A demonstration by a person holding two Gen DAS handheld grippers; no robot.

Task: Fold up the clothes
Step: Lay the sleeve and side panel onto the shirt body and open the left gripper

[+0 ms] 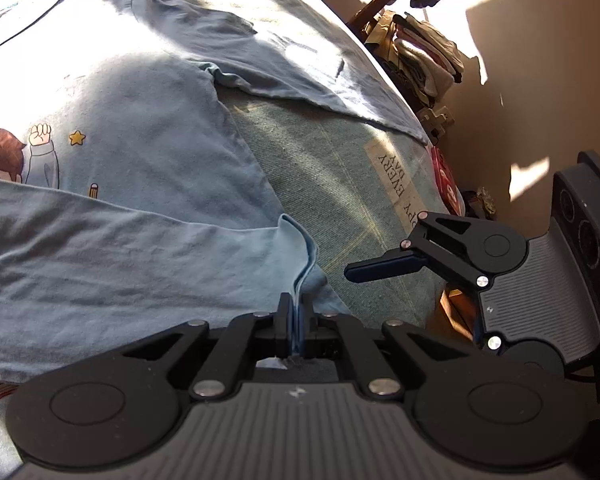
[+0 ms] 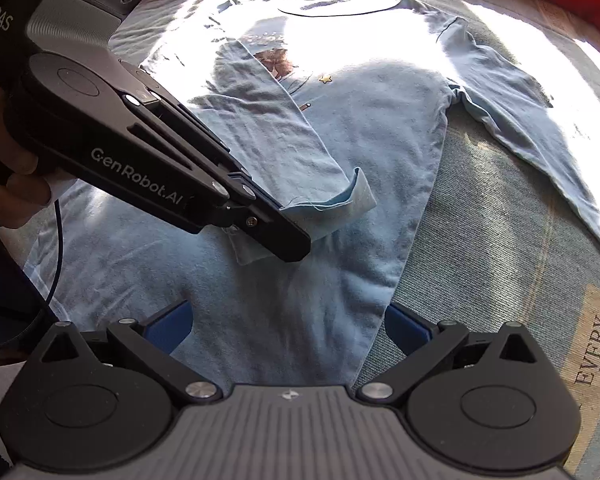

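- The blue long-sleeved shirt (image 2: 364, 128) lies spread, print side up, on a grey-green bedcover (image 2: 480, 240).
- The left gripper (image 1: 296, 320) is clamped on the cuff (image 2: 340, 204) of one sleeve — that sleeve lies folded across the shirt's front.
- The right gripper (image 2: 288, 332) hovers above the shirt's lower part, jaws wide apart, holding nothing.

The left gripper (image 2: 288, 236) points down, jaws squeezed tight together. The right gripper (image 2: 288, 328) has its jaws wide apart.
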